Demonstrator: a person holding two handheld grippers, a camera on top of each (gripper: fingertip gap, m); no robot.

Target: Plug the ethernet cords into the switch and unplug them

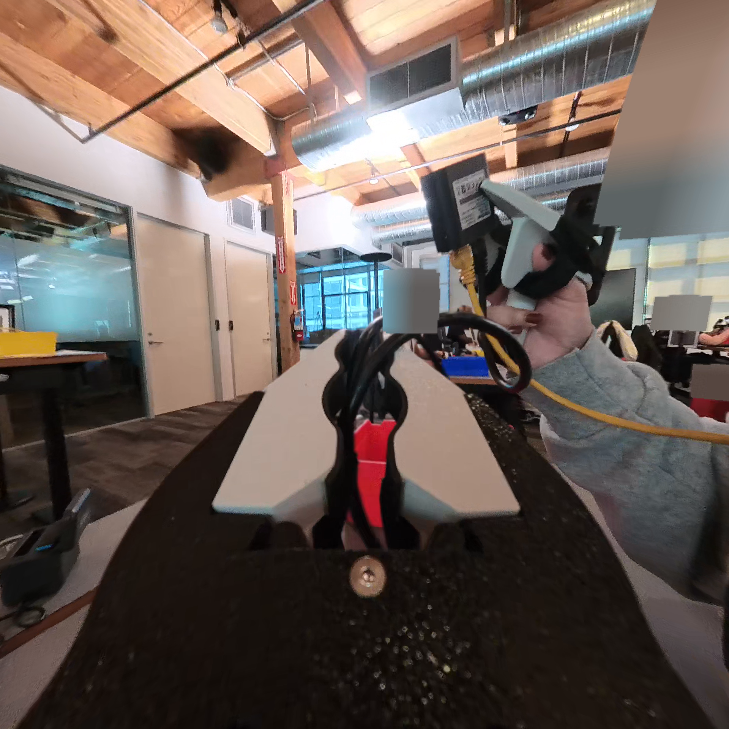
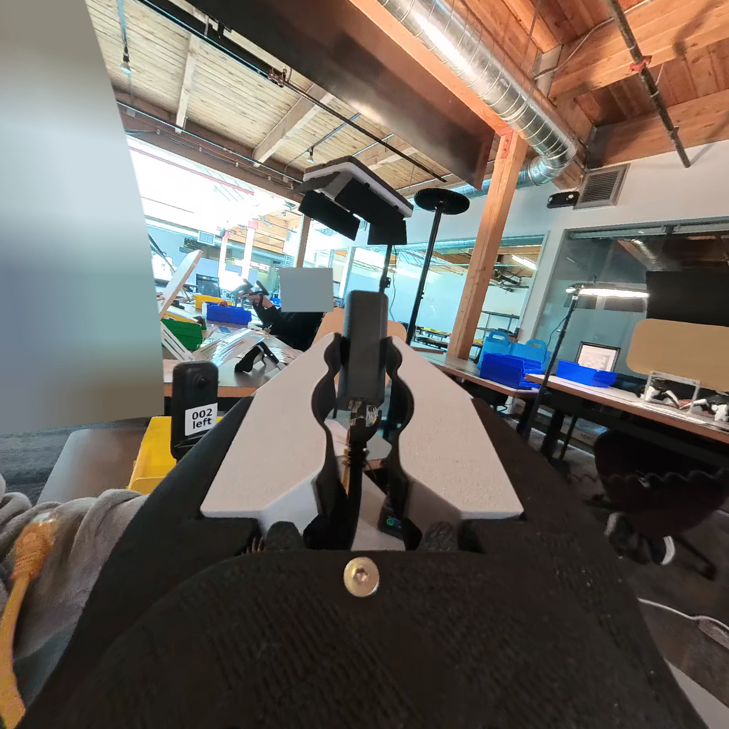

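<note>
Right gripper is clamped on the black switch, held up in the air w/ a yellow cord plugged in underneath, while left gripper pinches a bundle of black cords — plugging step, I'd say — next needs one connector freed & lined up w/ a port.

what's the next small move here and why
Probably bring the left gripper, shut on a bundle of black cords, toward the switch to line up a plug. The right gripper holds the switch in the air with a yellow cord already plugged in, and the black cords' plug ends aren't visible.
</note>
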